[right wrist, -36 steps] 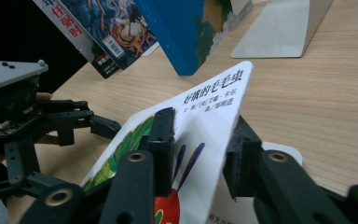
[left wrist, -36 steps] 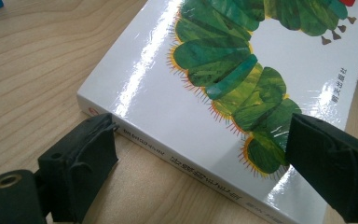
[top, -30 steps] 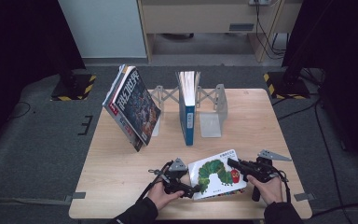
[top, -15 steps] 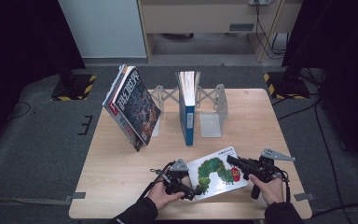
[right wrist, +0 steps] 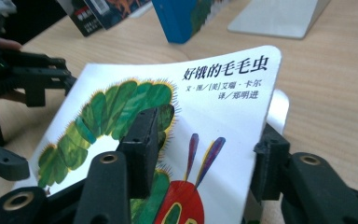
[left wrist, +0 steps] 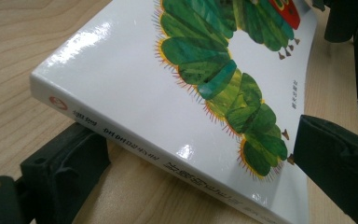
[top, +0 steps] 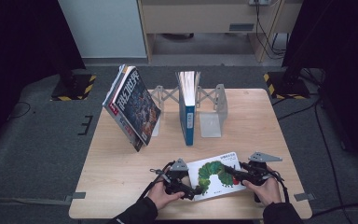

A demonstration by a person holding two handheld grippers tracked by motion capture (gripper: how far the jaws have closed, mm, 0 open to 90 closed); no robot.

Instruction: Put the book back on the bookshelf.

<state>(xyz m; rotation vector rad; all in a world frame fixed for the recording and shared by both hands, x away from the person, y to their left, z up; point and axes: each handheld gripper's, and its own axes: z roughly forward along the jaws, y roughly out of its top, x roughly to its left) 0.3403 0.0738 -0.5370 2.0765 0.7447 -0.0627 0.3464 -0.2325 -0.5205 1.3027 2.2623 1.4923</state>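
Note:
A white picture book with a green caterpillar (top: pixel 214 175) lies near the table's front edge. My left gripper (top: pixel 189 189) is at its near-left corner. In the left gripper view (left wrist: pixel 191 154) the jaws stand wide apart, one under the spine (left wrist: pixel 135 151) and one over the cover, so it is open around that corner. My right gripper (top: pixel 235 175) holds the book's right end. In the right gripper view (right wrist: pixel 205 140) one jaw presses on the cover (right wrist: pixel 223 93) and the other sits at the edge beneath, shut on the book, whose cover bows upward.
A stack of books (top: pixel 133 107) leans at the table's left. A blue book (top: pixel 187 109) stands upright in a metal expanding bookend rack (top: pixel 210 116) at the middle back. Bare wood (top: pixel 121 172) lies left of the grippers and at the right back.
My left gripper has edged a little to the right, onto the book's corner. The book and the right gripper have hardly moved.

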